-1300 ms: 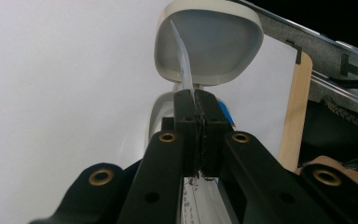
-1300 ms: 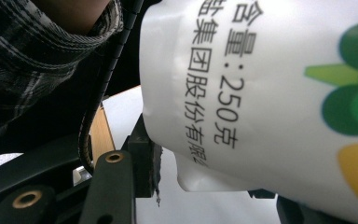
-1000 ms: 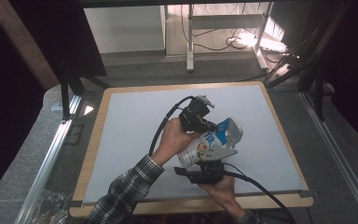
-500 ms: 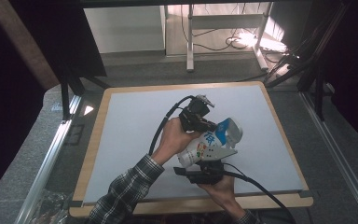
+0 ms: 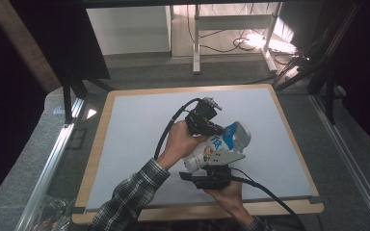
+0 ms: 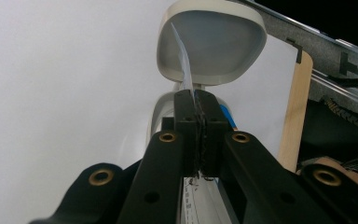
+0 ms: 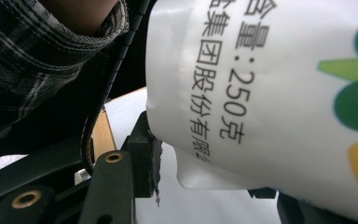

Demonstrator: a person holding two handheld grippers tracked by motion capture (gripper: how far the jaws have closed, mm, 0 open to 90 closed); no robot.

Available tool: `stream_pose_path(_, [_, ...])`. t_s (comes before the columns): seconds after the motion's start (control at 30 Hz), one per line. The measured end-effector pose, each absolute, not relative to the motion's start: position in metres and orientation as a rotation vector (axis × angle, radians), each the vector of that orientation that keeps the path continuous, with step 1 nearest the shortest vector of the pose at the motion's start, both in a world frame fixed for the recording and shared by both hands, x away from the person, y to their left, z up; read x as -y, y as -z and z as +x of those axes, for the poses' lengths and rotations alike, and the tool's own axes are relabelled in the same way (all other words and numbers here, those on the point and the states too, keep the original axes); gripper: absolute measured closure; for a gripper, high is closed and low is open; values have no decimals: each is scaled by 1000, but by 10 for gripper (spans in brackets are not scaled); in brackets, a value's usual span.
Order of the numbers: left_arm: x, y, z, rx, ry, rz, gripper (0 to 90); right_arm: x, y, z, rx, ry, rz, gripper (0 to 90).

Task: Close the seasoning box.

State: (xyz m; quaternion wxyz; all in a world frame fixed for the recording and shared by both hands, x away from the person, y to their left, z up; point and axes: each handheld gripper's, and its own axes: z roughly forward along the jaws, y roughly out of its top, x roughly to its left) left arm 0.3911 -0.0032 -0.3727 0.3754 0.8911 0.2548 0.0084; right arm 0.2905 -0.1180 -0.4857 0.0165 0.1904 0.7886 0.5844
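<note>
Above the table (image 5: 135, 144) | left fingers (image 6: 186, 109) pinch bottle's seal (image 6: 181, 58) | right fingers (image 7: 144, 163) clamp bottle (image 5: 217, 147)

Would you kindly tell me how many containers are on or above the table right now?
1. A white container with blue print is held over the table's middle, between the right gripper and the left gripper. None seems hidden.

The bottle (image 7: 270, 93) is smooth, glossy white plastic with printed lettering, and a thin papery film (image 6: 181, 56) stands up at its mouth. The table (image 5: 139, 144) has a matt pale top with a bare wood edge. Both grippers' jaws are matt black plastic with brass-coloured rivets, and the sleeve (image 5: 125, 202) is woven checked cloth.
</note>
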Motion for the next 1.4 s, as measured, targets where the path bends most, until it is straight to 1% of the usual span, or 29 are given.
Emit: stream_pose_path(1.4, [5, 372, 394, -652, -10, 2291, 885, 116, 484, 290, -2443, -1826, 594, 536])
